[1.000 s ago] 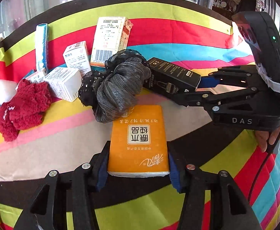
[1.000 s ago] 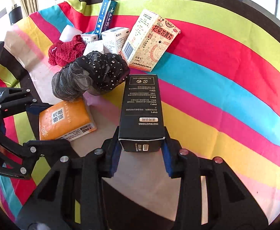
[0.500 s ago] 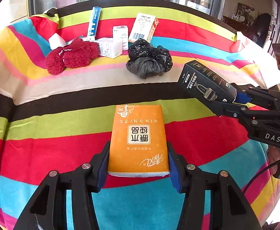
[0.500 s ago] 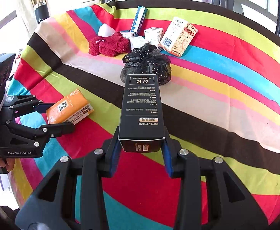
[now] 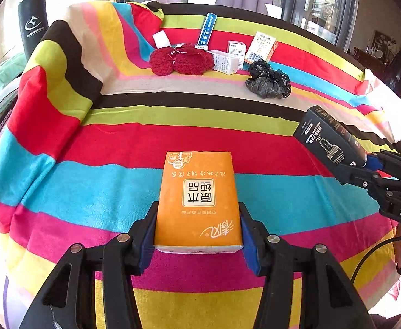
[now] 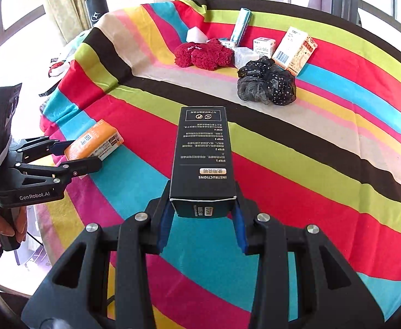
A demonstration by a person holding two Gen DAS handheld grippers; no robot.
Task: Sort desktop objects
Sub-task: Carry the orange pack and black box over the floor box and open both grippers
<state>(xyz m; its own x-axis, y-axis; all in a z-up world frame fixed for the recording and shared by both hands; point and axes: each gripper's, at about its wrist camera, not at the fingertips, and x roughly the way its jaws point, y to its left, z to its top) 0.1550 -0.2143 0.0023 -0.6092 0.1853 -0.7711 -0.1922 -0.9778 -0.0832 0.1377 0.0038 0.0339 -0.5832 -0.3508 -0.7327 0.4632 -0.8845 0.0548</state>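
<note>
The left tongs are clamped on an orange tissue pack, the right tongs on a black box, both held above the striped desk. Far beyond them lie a dark scrunchie, red cloth and small cartons.

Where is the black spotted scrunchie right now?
The black spotted scrunchie lies far back on the striped cloth, right of the red knitted item, touching the orange-and-white box.
</note>
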